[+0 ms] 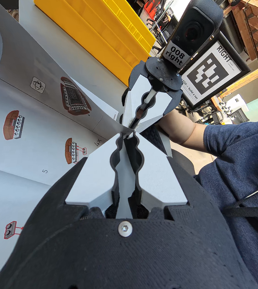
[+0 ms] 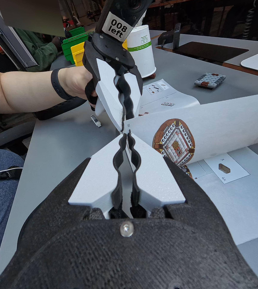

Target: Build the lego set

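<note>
The instruction booklet (image 1: 31,128) lies open on the grey table. One of its pages (image 2: 211,125) is lifted and curls over the booklet. My left gripper (image 1: 128,134) is shut on the corner of this page, and the sheet runs edge-on between its jaws. My right gripper (image 2: 127,133) is shut on the same corner, tip to tip with the left gripper (image 2: 122,127). The right gripper (image 1: 133,125) also shows in the left wrist view, coming from above. A partly built grey Lego plate (image 2: 209,79) with brown pieces sits at the far right of the table.
A small grey and white brick (image 2: 95,120) lies loose near the left gripper. A white paper cup (image 2: 140,50) stands behind it, and green and yellow bins (image 2: 75,45) stand farther back. A large yellow bin (image 1: 101,39) stands behind the booklet. A black mat (image 2: 209,50) lies at the back.
</note>
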A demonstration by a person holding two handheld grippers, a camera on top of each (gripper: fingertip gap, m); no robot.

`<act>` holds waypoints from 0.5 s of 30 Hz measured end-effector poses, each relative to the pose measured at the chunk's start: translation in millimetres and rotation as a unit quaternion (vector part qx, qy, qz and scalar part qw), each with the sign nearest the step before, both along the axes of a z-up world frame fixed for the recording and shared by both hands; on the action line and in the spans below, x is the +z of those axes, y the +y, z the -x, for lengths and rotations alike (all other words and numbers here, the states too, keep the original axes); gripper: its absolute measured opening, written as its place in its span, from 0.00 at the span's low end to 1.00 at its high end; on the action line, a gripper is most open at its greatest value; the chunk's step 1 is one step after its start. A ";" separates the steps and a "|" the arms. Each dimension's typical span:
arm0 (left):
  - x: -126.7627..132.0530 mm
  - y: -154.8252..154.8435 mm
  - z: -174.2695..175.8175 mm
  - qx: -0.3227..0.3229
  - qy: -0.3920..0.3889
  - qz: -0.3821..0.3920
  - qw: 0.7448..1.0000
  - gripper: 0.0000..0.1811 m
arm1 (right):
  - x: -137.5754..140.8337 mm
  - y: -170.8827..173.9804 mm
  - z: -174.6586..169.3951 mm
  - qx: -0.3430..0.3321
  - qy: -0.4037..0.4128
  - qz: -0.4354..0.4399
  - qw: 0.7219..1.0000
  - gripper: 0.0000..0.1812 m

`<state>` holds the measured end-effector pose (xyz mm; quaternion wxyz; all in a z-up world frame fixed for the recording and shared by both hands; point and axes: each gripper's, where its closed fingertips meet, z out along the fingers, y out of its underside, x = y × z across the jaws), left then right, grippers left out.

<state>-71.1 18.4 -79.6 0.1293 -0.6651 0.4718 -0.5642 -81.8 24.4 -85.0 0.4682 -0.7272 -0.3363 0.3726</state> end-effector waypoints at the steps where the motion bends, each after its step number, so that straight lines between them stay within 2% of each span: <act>1: -0.5 0.6 -0.8 0.001 0.001 -0.001 1.000 0.05 | -0.3 0.7 -0.5 -0.001 0.001 0.003 1.000 0.00; 10: 6.1 2.0 -2.7 -0.002 -0.018 0.009 1.000 0.04 | 6.0 0.6 -3.2 0.001 0.030 0.010 1.000 0.00; 15: 14.9 4.1 -3.7 0.002 -0.045 0.028 0.999 0.00 | 6.1 0.6 -4.0 0.003 0.037 0.018 0.999 0.00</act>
